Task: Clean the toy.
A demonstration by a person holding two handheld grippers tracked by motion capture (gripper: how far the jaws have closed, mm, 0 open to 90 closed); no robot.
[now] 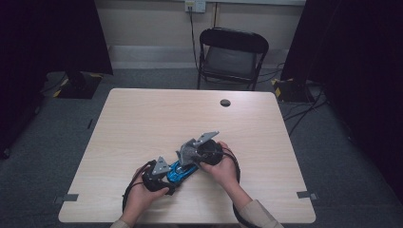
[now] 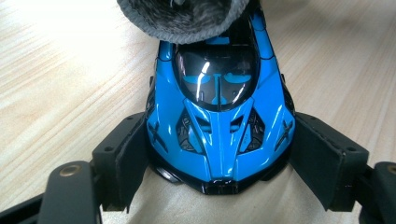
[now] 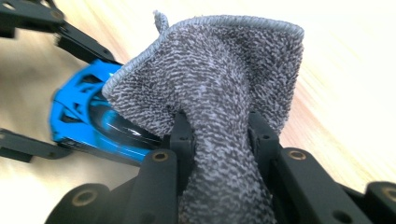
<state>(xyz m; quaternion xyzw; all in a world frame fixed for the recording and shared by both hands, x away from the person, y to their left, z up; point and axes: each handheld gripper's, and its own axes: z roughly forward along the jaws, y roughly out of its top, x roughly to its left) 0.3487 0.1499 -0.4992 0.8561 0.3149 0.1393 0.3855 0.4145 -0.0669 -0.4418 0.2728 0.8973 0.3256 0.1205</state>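
Seemingly, in the high view the blue toy car (image 1: 178, 173) sits at the table's (image 1: 142, 123) six o'clock; the left gripper (image 2: 219, 154) view shows its jaws clamping the nose, the right gripper (image 3: 219, 135) view its jaws pinching a grey cloth (image 3: 219, 79), so hard rubbing could twist the car loose.

You get one high view looking down the table (image 1: 142, 118); both gripper views sit close, sharing the blue toy car (image 2: 219, 126).

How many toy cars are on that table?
1: a blue toy car near the table's front edge, clamped at its nose by the left gripper, while the right gripper holds a grey cloth over it.
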